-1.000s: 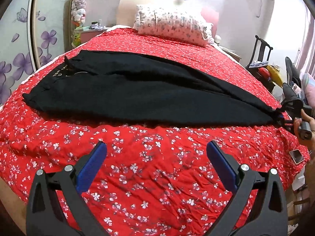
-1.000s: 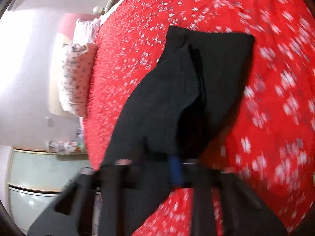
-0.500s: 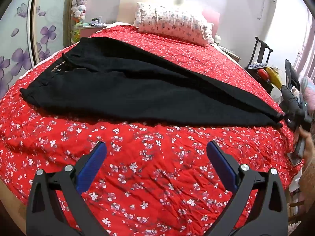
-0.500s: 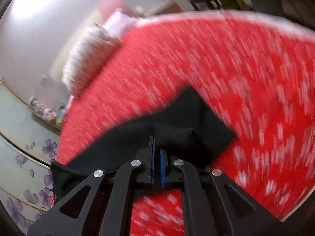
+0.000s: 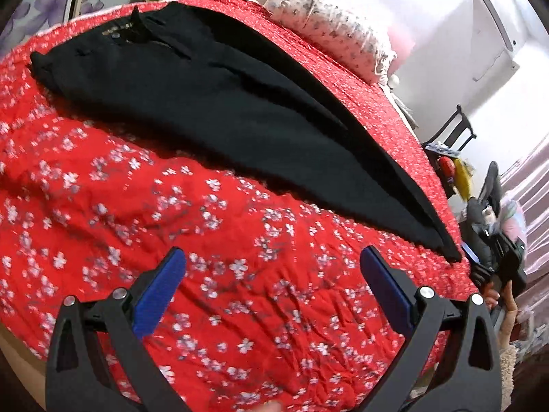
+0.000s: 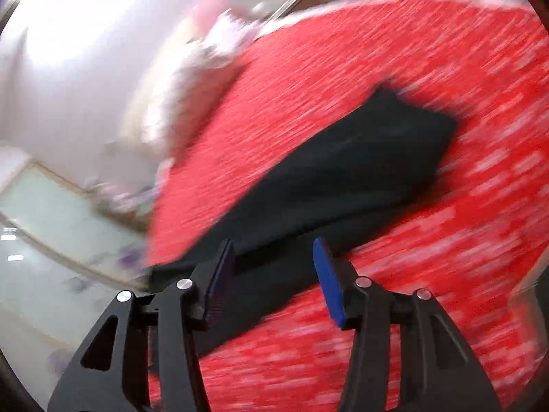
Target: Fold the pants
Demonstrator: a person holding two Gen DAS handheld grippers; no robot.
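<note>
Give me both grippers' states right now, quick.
Left gripper: open, holding nothing.
Right gripper: opening, nothing gripped; the black pants lie on the bed beyond its fingers.

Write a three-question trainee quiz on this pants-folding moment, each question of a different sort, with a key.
1. True or false: the black pants lie stretched out along the red floral bedspread.
2. Multiple choice: what is between the pads of the left gripper? A) a pant leg B) nothing, only bedspread below C) the pillow
3. Fill in: the hem end of the pants is ___ by the right gripper.

Key:
1. True.
2. B. Its jaws stand wide, short of the pants.
3. Not gripped. The jaws are opening; the pads press on no cloth, and the hem lies on the bedspread beyond them.
</note>
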